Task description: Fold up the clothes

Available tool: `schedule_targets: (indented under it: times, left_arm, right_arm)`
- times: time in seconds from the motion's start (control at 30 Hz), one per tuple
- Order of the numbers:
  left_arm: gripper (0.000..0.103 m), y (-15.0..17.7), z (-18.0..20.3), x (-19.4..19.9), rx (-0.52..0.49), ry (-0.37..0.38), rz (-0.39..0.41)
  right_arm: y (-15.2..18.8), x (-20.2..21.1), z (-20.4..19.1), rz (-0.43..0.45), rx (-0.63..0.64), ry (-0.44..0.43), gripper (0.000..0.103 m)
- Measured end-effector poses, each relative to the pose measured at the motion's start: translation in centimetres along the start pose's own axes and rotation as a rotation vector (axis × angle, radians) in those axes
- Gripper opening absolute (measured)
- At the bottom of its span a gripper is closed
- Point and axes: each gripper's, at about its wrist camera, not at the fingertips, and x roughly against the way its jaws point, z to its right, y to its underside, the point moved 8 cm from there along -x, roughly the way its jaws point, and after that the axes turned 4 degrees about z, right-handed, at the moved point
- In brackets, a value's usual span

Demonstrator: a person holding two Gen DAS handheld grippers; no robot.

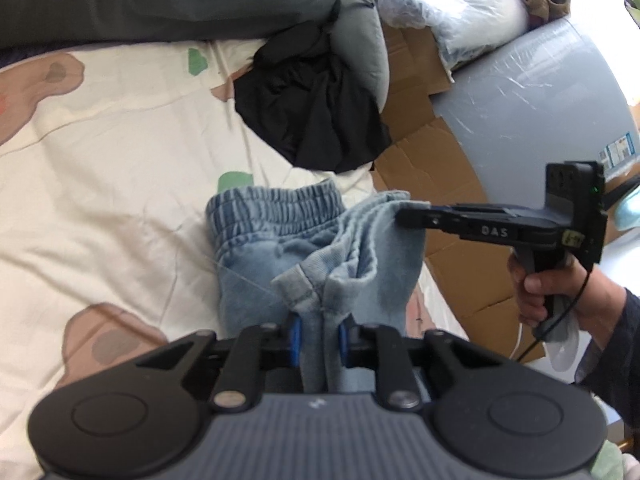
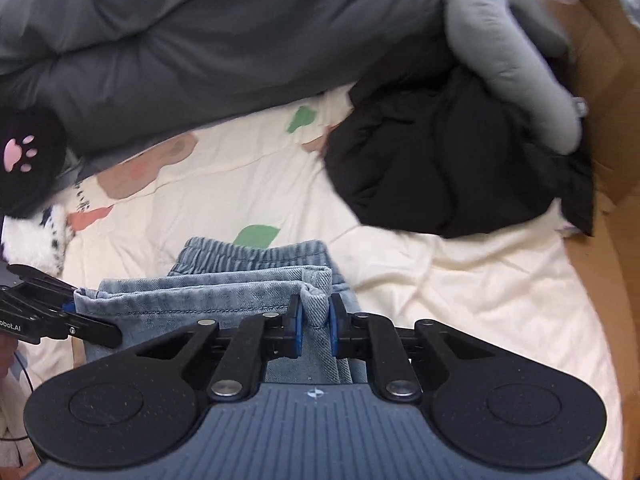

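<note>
Denim shorts point(image 1: 280, 240) are sitting on the bed point(image 1: 120, 168) right in front of me, light blue with the elastic waistband on the far side. My left tongs point(image 1: 319, 330) are clamped on a hem corner of the denim, with fabric bunched up between the blue pads point(image 1: 295, 334). My right tongs point(image 2: 313, 322) are doing the same thing on the other hem corner, so both are pinching cloth and holding that edge up off the sheet, while the waistband end lies flat on the bed.

In the left wrist view I can see the right tongs coming in from the side with their tips on the denim, and a hand point(image 1: 548, 284) wrapped around the grip with a dark sleeve behind it.

Bed sheet is cream with brown and green blobs. Further back there's a black garment point(image 2: 452, 160) in a heap, touching a grey duvet point(image 2: 200, 40) that runs along the far side. Cardboard point(image 1: 424, 160) sits off the right edge of the bed, and a black plush thing with a pink paw print point(image 2: 24, 156) is over on the left
</note>
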Motion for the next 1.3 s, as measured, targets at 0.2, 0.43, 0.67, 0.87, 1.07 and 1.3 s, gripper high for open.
schedule_targets:
  times: [0.2,0.43,0.67,0.87,1.07,1.3]
  left_arm:
    - [0.019,-1.4,1.8,-1.0,-0.025,-0.005,0.007]
    - [0.019,-2.9,2.7,-2.0,-0.070,-0.044,0.000]
    - [0.019,-3.2,0.9,-3.6,-0.028,-0.089,-0.013]
    - [0.018,-3.5,-0.4,-4.4,0.022,-0.113,-0.010]
    - [0.017,-4.5,-0.5,-4.4,0.034,-0.121,-0.006]
    - [0.019,-4.3,-2.4,-5.0,0.080,-0.148,-0.049]
  right_arm:
    - [-0.6,2.3,1.0,0.010,-0.034,0.101,0.011]
    - [-1.5,3.2,1.7,0.025,-0.042,0.139,0.012]
    - [-1.5,-0.1,2.4,-0.007,-0.074,0.151,0.011]
    - [-1.6,-2.9,2.7,-0.040,-0.101,0.167,0.011]
    - [-2.4,-4.0,3.1,-0.054,-0.133,0.181,0.011]
    - [-2.3,-5.5,3.7,-0.060,-0.162,0.181,0.019]
